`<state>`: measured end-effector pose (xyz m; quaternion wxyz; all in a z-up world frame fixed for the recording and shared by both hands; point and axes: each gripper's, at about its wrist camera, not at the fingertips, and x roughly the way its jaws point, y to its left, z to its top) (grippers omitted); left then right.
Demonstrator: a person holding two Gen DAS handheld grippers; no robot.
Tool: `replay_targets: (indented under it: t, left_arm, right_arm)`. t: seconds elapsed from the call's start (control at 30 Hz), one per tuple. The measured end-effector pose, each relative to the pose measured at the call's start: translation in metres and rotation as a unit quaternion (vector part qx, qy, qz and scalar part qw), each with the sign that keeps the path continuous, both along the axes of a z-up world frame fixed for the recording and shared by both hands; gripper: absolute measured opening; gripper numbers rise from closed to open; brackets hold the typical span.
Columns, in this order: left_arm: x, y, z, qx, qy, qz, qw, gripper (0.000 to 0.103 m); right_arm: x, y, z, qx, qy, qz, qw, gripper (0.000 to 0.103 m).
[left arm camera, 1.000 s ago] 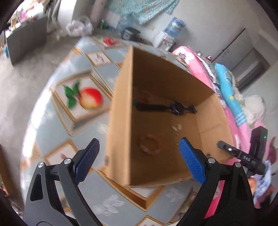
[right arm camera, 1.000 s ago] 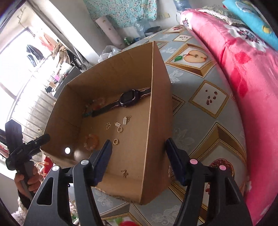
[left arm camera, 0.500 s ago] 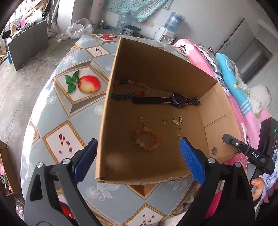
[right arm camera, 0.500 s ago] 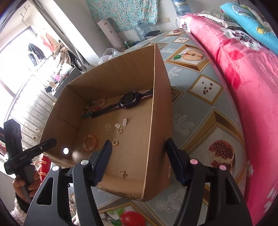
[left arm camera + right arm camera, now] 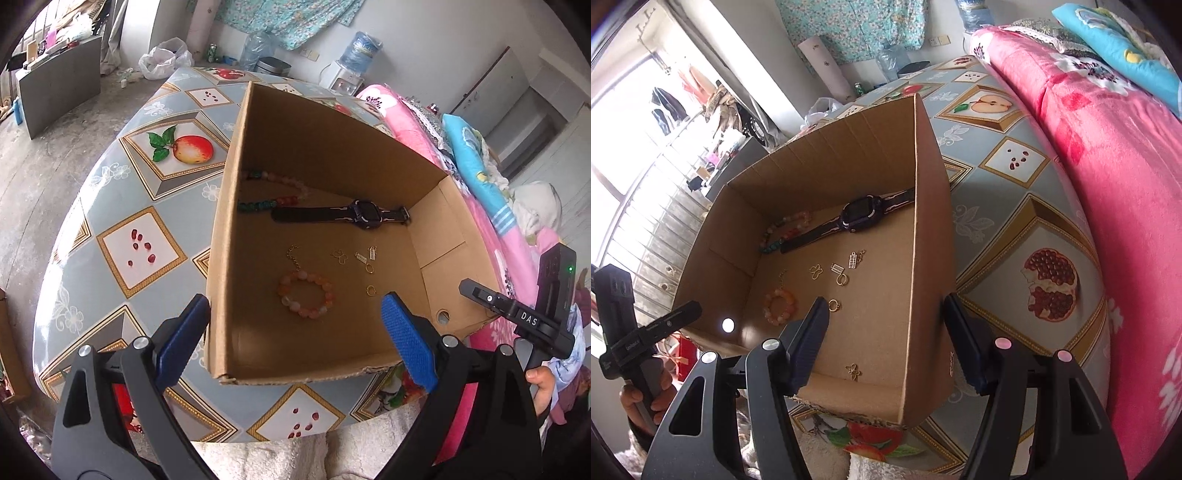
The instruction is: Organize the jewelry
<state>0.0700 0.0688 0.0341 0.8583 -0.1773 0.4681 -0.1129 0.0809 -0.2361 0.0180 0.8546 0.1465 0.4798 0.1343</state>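
Note:
An open cardboard box [image 5: 332, 147] stands on the fruit-patterned table [image 5: 122, 236]. Inside lie a dark watch [image 5: 364, 214], a multi-coloured bead necklace [image 5: 273, 184], a pink bead bracelet [image 5: 306, 295] and several small gold charms [image 5: 365, 258]. My left gripper [image 5: 295, 341] hangs open at the box's near left corner, its left pad outside the wall, holding nothing. In the right wrist view the watch [image 5: 860, 214], bracelet [image 5: 779, 306], charms [image 5: 842, 273] and a gold flower charm [image 5: 853, 370] show. My right gripper [image 5: 886, 345] is open astride the box's right wall [image 5: 931, 258], not pressing it.
A pink blanket [image 5: 1108, 166] covers a bed along the table's right side. A person's hand holds each tool's black handle [image 5: 532, 325] [image 5: 624, 343] beside the box. Grey floor, a cabinet [image 5: 59, 85] and a water dispenser [image 5: 351, 62] lie beyond the table.
Both grippers have drawn back from the box toward the table's near edge, so more of the box floor and tablecloth shows. Their jaws stay equally wide. The jewelry has not moved.

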Motion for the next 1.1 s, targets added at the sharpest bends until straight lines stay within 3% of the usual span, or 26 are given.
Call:
replay_targets:
  t: [0.53,0.6,0.67,0.8,1.1]
  left_arm:
    - [-0.034,-0.003,-0.002,0.029,-0.038,-0.026,0.9985,0.090]
    - [-0.041,0.003,0.004,0.025,-0.056,-0.010,0.9981,0.090]
    - [-0.057,0.010,0.019,0.045,-0.106,0.011,0.9933,0.090]
    - [-0.093,0.014,0.042,0.081,-0.170,0.013,0.9820,0.091]
    - [-0.126,-0.003,0.054,0.122,-0.173,0.042,0.9763,0.095]
  right_arm:
    - [-0.028,-0.003,-0.003,0.010,-0.011,-0.004,1.000,0.064]
    - [-0.033,-0.010,0.002,0.027,-0.020,-0.012,0.999,0.064]
    - [-0.044,-0.014,0.009,0.020,-0.039,-0.022,0.999,0.064]
    - [-0.081,-0.016,0.026,-0.016,-0.087,-0.037,0.995,0.072]
    - [-0.149,0.022,0.040,-0.084,-0.158,-0.006,0.984,0.091]
